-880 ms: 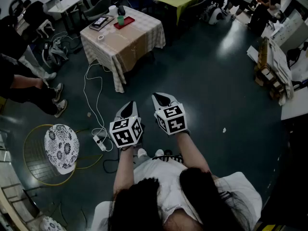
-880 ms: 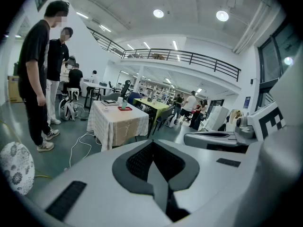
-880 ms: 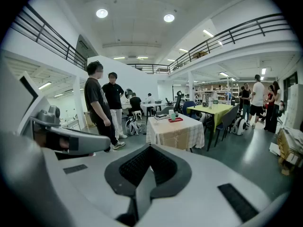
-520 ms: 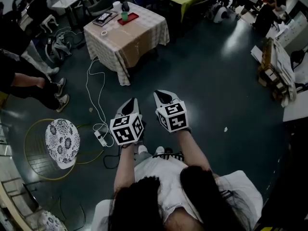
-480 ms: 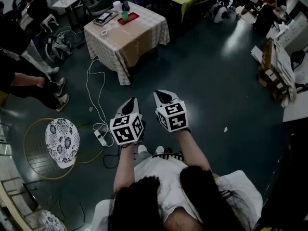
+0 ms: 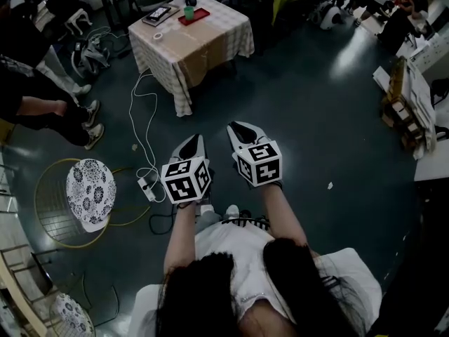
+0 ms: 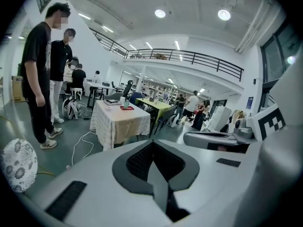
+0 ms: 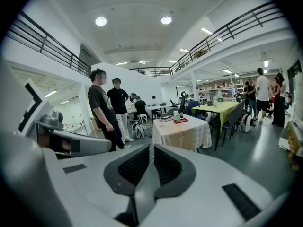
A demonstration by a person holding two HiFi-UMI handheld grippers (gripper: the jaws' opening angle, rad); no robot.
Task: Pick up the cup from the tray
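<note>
- Dark green hall floor, seen from above, with both grippers held over it in front of the person's body.
- Left gripper: jaws closed together, nothing between them.
- Right gripper: jaws closed together, likewise empty, just beside the left one.
- Table with checked cloth: ahead of both grippers and well apart from them.
- Red tray: on the table's far side.
- Cup: apparently green and seemingly upright on the tray, though it is too small to be sure. It is untouched, far beyond both sets of jaw tips.
- White cable: trails across the floor from near the table to a power strip, left of the left gripper.
</note>
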